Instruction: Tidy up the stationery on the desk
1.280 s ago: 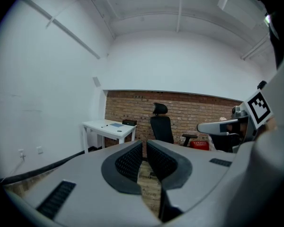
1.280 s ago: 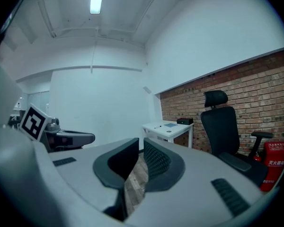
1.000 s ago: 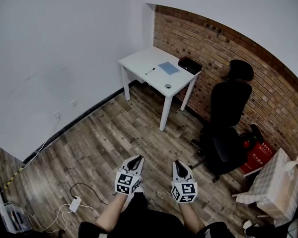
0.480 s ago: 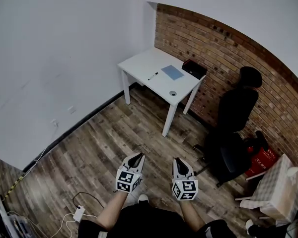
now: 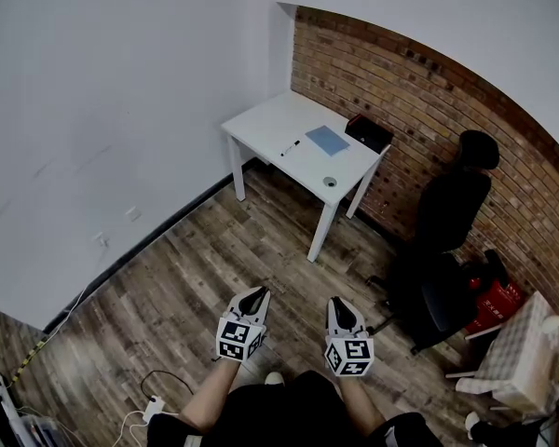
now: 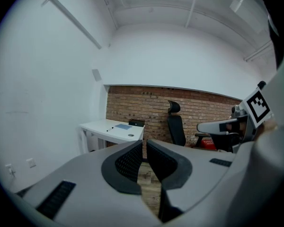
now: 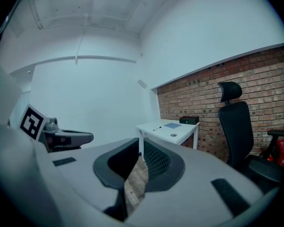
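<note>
The white desk (image 5: 270, 124) stands at twelve o'clock against the brick wall (image 5: 419, 91), well apart from both grippers. Print on the red crate (image 5: 497, 301) at three o'clock is too small to read. Left gripper (image 5: 254, 296) and right gripper (image 5: 341, 307) point forward side by side, jaws closed to a slit, empty. On the desk lie a blue sheet (image 5: 328, 140), black box (image 5: 369, 133) and pen (image 5: 291, 147).
</note>
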Motion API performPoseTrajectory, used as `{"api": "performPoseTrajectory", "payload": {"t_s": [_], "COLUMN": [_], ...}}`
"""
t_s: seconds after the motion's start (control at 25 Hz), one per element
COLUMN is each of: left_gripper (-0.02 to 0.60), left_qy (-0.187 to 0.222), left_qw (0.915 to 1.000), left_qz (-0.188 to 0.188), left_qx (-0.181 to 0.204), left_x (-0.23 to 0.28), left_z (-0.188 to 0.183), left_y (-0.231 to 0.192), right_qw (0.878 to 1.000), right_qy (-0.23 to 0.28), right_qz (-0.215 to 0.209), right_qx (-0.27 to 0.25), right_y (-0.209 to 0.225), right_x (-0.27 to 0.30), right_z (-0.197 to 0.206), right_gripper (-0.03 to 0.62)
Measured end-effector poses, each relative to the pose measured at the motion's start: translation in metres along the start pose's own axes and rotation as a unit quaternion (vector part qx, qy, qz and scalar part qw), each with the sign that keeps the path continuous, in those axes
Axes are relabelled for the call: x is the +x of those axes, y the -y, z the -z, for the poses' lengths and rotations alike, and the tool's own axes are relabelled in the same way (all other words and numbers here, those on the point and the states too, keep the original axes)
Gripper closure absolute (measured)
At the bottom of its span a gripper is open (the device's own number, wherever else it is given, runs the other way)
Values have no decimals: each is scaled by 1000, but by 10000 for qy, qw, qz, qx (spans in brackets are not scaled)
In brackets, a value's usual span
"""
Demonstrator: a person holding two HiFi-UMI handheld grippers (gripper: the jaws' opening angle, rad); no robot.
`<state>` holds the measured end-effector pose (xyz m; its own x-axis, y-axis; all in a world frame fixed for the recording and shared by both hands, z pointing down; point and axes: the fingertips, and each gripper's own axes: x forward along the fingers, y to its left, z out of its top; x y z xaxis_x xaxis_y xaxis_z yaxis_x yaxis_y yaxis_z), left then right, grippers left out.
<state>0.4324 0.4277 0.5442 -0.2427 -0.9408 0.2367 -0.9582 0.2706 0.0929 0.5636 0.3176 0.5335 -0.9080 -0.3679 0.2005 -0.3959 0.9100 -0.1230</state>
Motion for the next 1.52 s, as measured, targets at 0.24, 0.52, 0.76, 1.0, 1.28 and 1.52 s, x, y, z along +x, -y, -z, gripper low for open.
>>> {"api": "performPoseTrajectory", "payload": {"t_s": [0.24,0.52,0.76,1.0,1.28,1.52], "left_gripper": [543,543,543,543,543,543], "left_qy": [-117,-158,-209,-259,-326,-377], "left_qw": [9999,9998,9997,9997,9995,9992], "left_qz": [81,125,92,24,-7,64], "left_qx": [-27,-57,-5,18,42,146], "left_x": [12,40,72,111,173,238], "left_z": [8,9,2,-9,-32,-58], "left_y": [-9,-22,-40,-68,-99,-127], "right_qw": [9999,9999,9998,9997,9993,9990], "right_qy": [-79,-90,-126,-128,-179,-149], "right_qz": [82,116,69,-34,-142,-180], "right_qx": [23,78,170,227,296,377], "right_y": [4,16,31,44,71,100], "right_x": [13,41,79,129,199,263], "right_z": [6,5,3,-5,-27,-50], "right_gripper": [569,569,569,569,569,569]}}
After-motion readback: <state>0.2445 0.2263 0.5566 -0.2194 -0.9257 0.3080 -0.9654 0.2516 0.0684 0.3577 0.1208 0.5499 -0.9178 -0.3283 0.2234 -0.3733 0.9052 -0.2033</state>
